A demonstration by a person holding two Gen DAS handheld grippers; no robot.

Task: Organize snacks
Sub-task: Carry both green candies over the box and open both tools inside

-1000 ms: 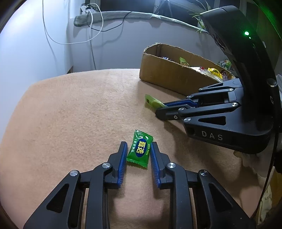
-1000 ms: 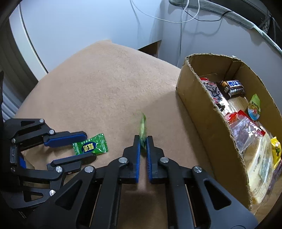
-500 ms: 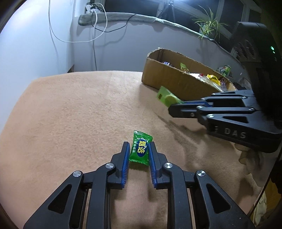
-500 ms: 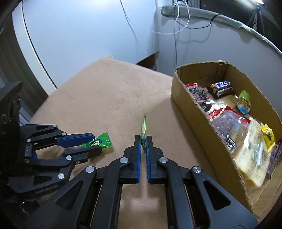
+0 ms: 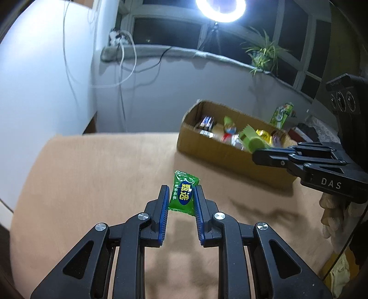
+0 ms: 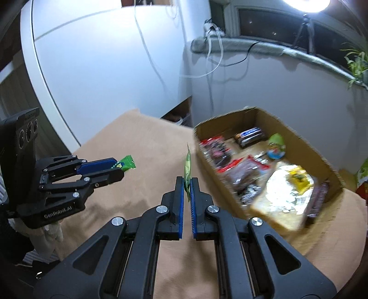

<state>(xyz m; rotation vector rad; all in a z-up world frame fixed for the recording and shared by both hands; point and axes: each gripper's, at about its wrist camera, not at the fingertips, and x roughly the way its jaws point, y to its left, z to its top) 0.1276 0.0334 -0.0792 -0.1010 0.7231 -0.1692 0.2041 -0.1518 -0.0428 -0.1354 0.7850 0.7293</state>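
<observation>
My left gripper point(image 5: 181, 192) is shut on a dark green candy packet point(image 5: 183, 193) with a blue oval label and holds it above the tan cloth; it also shows in the right wrist view point(image 6: 126, 162). My right gripper point(image 6: 188, 182) is shut on a thin light green snack packet point(image 6: 188, 166), held edge-on. In the left wrist view that packet point(image 5: 251, 139) hangs in front of the cardboard box point(image 5: 220, 153). The open box point(image 6: 261, 120) holds several wrapped snacks.
The tan cloth-covered table point(image 5: 92, 179) has a rounded far edge. A grey wall with hanging white cables point(image 5: 122, 76) stands behind it. A green packet point(image 5: 281, 115) and clutter lie beyond the box. A ring light point(image 5: 219, 10) shines above the window sill.
Both grippers have lifted off the cloth with their packets. The left one closed on the dark green candy. The right gripper has moved up, toward the box.
</observation>
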